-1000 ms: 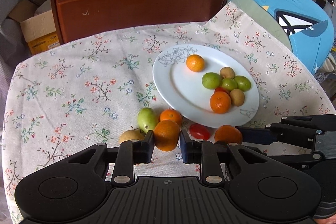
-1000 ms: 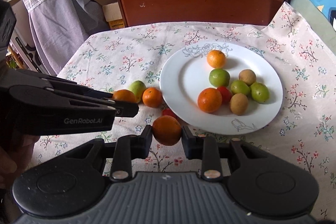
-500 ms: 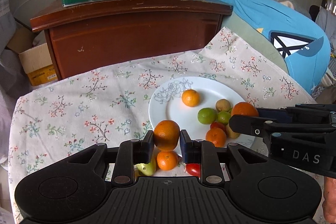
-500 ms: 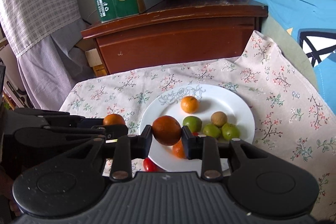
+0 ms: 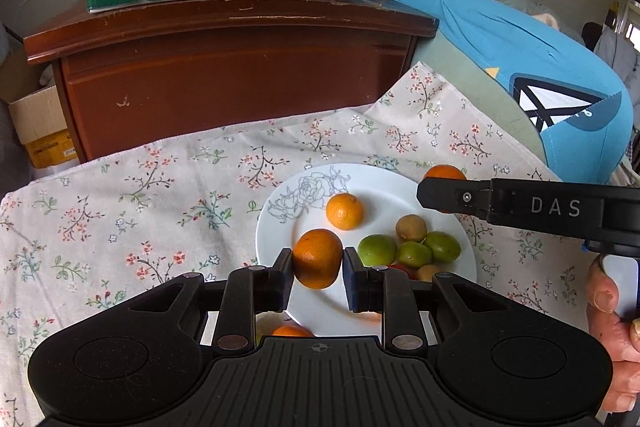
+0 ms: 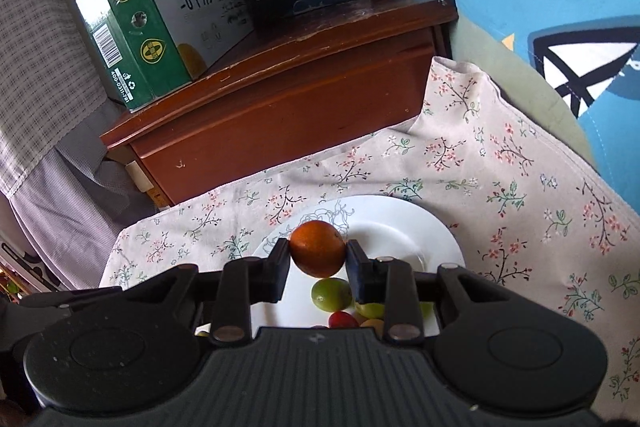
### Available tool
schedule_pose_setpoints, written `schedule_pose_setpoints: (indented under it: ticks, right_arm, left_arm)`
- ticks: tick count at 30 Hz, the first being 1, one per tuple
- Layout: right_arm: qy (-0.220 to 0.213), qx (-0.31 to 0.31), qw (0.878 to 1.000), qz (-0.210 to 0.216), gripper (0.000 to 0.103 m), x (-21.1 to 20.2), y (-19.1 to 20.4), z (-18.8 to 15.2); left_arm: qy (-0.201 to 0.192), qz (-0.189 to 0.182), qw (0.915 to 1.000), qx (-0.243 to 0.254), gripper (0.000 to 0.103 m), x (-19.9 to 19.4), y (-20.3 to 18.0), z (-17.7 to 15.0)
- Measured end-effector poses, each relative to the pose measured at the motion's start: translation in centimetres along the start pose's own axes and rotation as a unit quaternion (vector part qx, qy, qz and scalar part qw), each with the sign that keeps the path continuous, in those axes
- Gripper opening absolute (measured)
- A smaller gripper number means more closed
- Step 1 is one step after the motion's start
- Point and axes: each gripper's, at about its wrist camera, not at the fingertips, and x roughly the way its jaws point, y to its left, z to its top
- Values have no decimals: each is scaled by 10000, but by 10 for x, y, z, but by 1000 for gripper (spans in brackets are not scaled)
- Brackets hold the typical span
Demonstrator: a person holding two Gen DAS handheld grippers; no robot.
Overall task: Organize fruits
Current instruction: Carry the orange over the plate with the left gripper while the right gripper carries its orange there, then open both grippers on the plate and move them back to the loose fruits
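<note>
1. Oranges, one per tool: left gripper (image 5: 317, 267) pinches an orange (image 5: 317, 258) between its pads, right gripper (image 6: 318, 263) pinches a second orange (image 6: 318, 253) the same way. Both fruits sit centred in the jaws, clear of the surface.
2. Just under the left tool's tips: near-left part of the white plate (image 5: 276, 227), bare there. Another orange (image 5: 290, 331) lies on the cloth right below the left tool body, mostly hidden.
3. Just under the right tool: green fruits (image 6: 331, 294) and a red one (image 6: 343, 319) on the plate; bare plate ahead of its tips.
4. Ahead-right of the left tool: a loose orange (image 5: 344, 211), green cluster (image 5: 408, 249), brown fruit (image 5: 411, 227) on the plate.
5. Right tool crosses the left view at far right, over the plate's far rim.
6. Step, as I read it: drop both oranges on the plate. Lower each onto a bare patch before spreading the jaws; round fruit will roll. Left one goes beside the loose orange, away from the green cluster. Release one at a time so the tools don't clash.
7. Beyond: floral tablecloth (image 5: 160, 195), wooden cabinet (image 5: 240, 75).
</note>
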Motion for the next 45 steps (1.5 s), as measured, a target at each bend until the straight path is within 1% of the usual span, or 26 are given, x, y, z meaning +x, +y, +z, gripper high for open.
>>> schedule_pose_setpoints:
  ticks: [4,7,14,18,20,24,25,26,27,28,29,31,33,34,35,42,45]
  right_arm:
    - [-6,-40,10000,-61,30,11,-2,3]
    - [86,83,9999,-2,30,23,-8,3]
    - [219,118,9996,-124,30,45,-14,0]
    - [266,158,9993,-188,30,52,-18,-1]
    - [265,180,9992,-220,33,54,-18,-1]
    - [242,234,9992,-198,33,53,-19,0]
    - [231,242,9993,-191,33,52,-19,1]
    - [218,244,9993,-188,34,51,-19,2]
    - [201,239,9993,-188,34,50,-19,2]
    - [183,227,9994,-194,34,49,-18,3]
    - [171,212,9994,-205,35,48,-17,3]
    - [154,195,9994,-233,36,47,-16,4]
    - [151,213,9994,-238,38,44,-16,4]
    - [152,220,9994,-235,38,43,-15,3]
    - [150,221,9994,-239,38,41,-15,3]
    - [131,105,9995,-264,39,25,-7,-3]
    - [99,15,9996,-255,40,17,-2,-6]
  left_arm:
    - [76,-30,10000,-45,23,9,-1,-1]
    - [121,-66,9999,-53,23,15,-2,-2]
    - [237,-139,9996,-87,23,28,-5,-2]
    - [284,-156,9994,-115,24,34,-8,-2]
    - [291,-133,9994,-119,24,36,-8,-2]
    - [259,-60,9996,-9,26,34,-12,-2]
    - [248,-29,9997,4,30,33,-13,-2]
    - [240,22,9997,10,40,32,-13,-1]
    - [223,82,9997,9,48,31,-14,0]
    - [195,153,9997,10,63,29,-15,0]
    - [147,217,9997,26,68,26,-16,1]
    - [134,264,9995,77,69,23,-17,2]
    - [187,309,9993,85,73,22,-18,2]
    - [220,362,9991,85,79,21,-19,2]
    - [240,399,9989,104,80,20,-19,2]
    - [320,608,9975,192,81,6,-18,-1]
    - [334,660,9971,188,84,-2,-14,-3]
